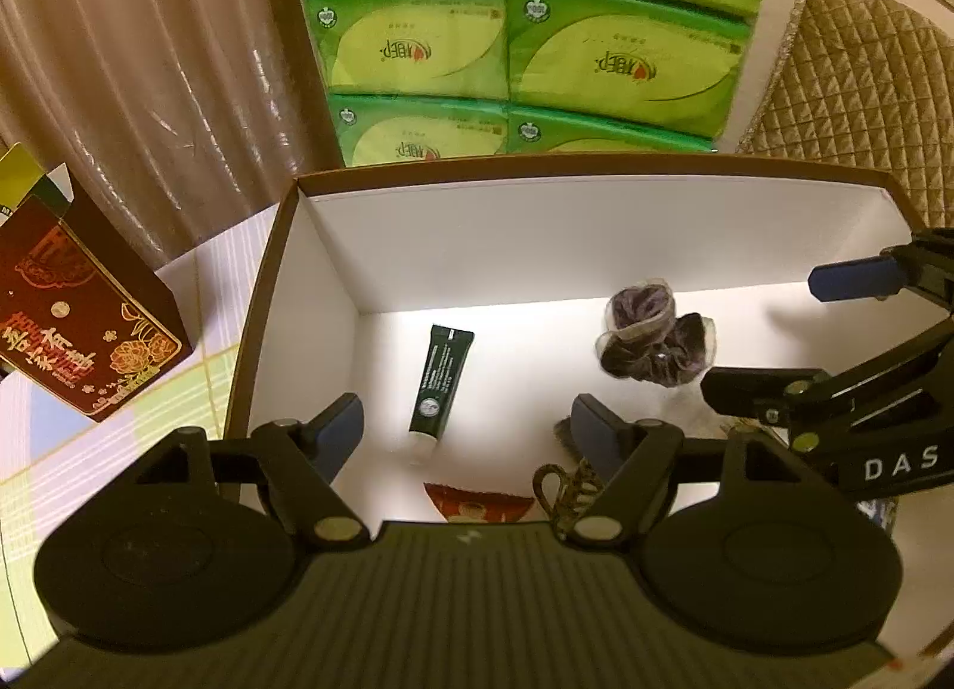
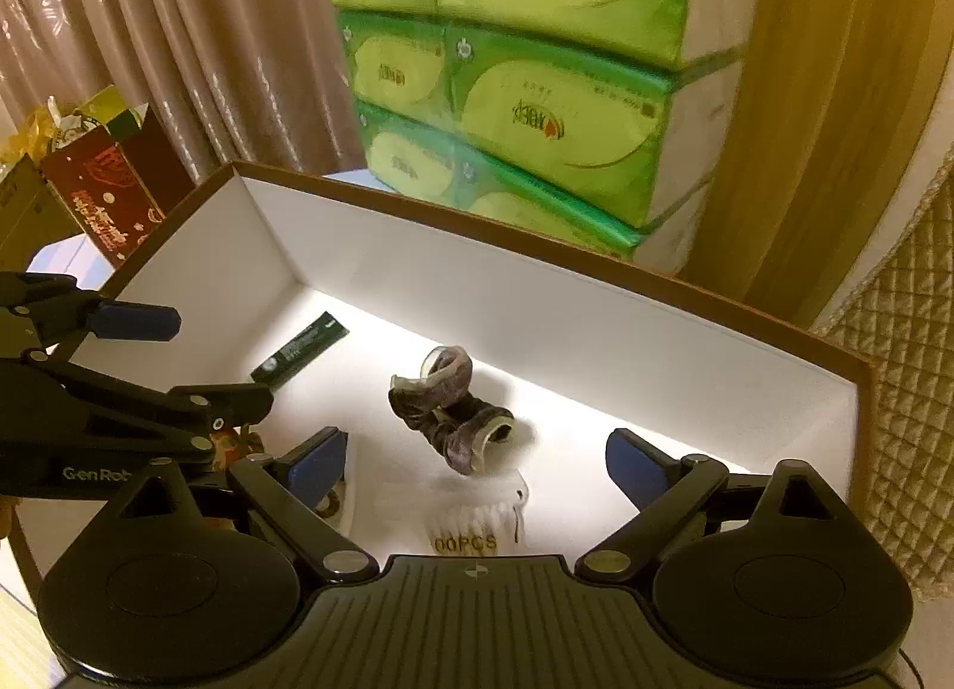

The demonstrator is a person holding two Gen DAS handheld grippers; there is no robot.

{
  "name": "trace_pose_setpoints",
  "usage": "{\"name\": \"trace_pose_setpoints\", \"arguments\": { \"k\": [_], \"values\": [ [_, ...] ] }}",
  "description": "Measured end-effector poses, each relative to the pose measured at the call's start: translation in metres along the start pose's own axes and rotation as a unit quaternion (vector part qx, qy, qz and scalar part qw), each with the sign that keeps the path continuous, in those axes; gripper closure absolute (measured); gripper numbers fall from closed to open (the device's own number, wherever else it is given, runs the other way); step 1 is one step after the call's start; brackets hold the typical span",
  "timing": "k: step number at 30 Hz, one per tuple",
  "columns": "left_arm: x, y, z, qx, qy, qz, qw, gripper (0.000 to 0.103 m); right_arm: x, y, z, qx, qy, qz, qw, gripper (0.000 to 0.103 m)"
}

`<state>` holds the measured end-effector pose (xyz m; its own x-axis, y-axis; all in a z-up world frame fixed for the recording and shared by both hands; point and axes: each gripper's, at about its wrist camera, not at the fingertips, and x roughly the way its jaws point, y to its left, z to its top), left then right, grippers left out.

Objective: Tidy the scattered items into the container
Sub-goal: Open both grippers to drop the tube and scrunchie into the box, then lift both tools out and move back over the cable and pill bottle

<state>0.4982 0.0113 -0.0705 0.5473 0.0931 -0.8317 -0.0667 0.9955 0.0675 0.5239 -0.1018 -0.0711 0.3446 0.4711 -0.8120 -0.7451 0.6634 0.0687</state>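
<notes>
Container: the white-walled box with a brown rim sits right under both grippers — open top, bright floor.
Already in: a dark green tube lies flat near the left wall, a purple scrunchie rests mid-floor, a clear pack of cotton swabs lies near the front, and a red packet and a braided cord peek out at the near edge.
Left gripper: jaws apart, nothing between them — it hangs over the box's near edge, above the tube.
Right gripper: jaws wide apart and empty, over the swab pack and the scrunchie.
Progress: at least 5 items are in the box, so I judge the tidying well advanced.
Left to do: no loose small item shows on the table outside — only a red gift box beside the container, which I take for background.
Scrunchie's look: velvety, crumpled, pale edging, slightly blurred in both views.
</notes>
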Motion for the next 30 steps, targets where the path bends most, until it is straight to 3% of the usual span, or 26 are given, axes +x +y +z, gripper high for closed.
{"name": "trace_pose_setpoints", "arguments": {
  "k": [12, 16, 30],
  "values": [
    [-0.037, 0.004, -0.015, -0.025, -0.011, -0.012, 0.9996, 0.024, -0.039, 0.007, -0.023, -0.004, -0.017, -0.009, 1.0, 0.009],
    [-0.057, 0.001, -0.023, -0.029, -0.016, -0.009, 0.9994, 0.015, -0.058, 0.011, -0.032, 0.001, -0.03, -0.008, 1.0, 0.008],
    [-0.133, -0.009, -0.052, -0.039, -0.047, -0.012, 0.9981, 0.014, -0.126, 0.039, -0.063, -0.014, -0.091, -0.028, 0.995, 0.003]
  ]
}}
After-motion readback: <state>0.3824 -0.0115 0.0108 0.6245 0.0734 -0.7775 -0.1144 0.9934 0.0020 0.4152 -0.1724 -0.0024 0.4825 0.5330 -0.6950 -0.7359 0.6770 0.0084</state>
